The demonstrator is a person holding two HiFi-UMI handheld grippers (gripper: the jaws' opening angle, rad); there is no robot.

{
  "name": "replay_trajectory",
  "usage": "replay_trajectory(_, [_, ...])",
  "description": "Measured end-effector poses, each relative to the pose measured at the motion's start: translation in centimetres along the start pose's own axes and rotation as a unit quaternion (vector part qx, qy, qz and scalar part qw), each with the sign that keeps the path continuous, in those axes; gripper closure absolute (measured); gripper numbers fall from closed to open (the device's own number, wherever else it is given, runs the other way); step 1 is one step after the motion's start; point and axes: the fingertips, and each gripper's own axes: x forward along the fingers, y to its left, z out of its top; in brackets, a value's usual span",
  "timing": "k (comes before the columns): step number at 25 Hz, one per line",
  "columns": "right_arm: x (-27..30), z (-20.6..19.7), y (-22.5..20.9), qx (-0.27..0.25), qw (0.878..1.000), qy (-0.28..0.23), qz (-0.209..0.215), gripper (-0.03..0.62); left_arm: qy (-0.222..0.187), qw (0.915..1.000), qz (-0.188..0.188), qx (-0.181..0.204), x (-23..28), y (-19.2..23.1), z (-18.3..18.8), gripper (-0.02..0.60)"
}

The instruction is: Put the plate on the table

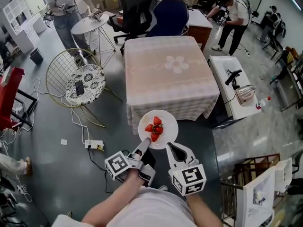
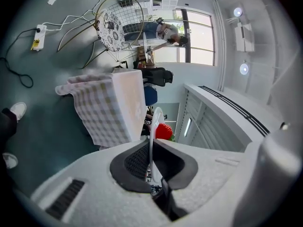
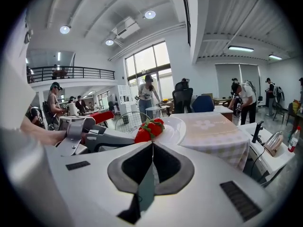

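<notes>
the left gripper [image 1: 145, 144] is clenched on the near rim of the white plate [image 1: 168, 121], which carries strawberries [image 1: 155, 128] and hangs in the air just short of the cloth-covered table [image 1: 151, 74]. the right gripper [image 1: 171, 148] is pressed closed on nothing, its tips beside the plate's rim.

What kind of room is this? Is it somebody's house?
Probably not a house; it looks like a big open workshop or lab. There are office chairs, a power strip with cables on the floor, and other people handling gear.
</notes>
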Motion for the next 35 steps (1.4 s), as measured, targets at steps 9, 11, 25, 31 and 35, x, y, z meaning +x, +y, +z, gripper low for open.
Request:
replay_trajectory(9, [3.8, 3.0, 0.1, -0.015, 0.999, 0.009, -0.030, 0.589, 0.017, 0.9996, -0.010, -0.018, 2.4, -1.0, 4.1, 0.568])
replay_trajectory(11, [4.7, 3.7, 0.1, -0.018, 0.999, 0.007, -0.037, 0.589, 0.020, 0.9996, -0.015, -0.016, 3.0, -1.3, 5.2, 0.568])
replay_trajectory(25, [8.3, 4.5, 1.3, -0.013, 0.999, 0.006, -0.047, 0.589, 0.025, 0.9992, -0.022, -0.023, 3.6, -1.0, 9.2, 0.568])
replay_trajectory(31, [8.9, 4.5, 0.4, -0.007, 0.999, 0.004, -0.044, 0.589, 0.023, 0.9993, -0.016, -0.024, 4.4, -0.8, 9.4, 0.568])
replay_trajectory(35, [9.3, 5.0, -0.8, -0.004, 0.999, -0.003, -0.033, 0.589, 0.016, 0.9997, -0.015, -0.014, 5.6, -1.2, 9.5, 0.568])
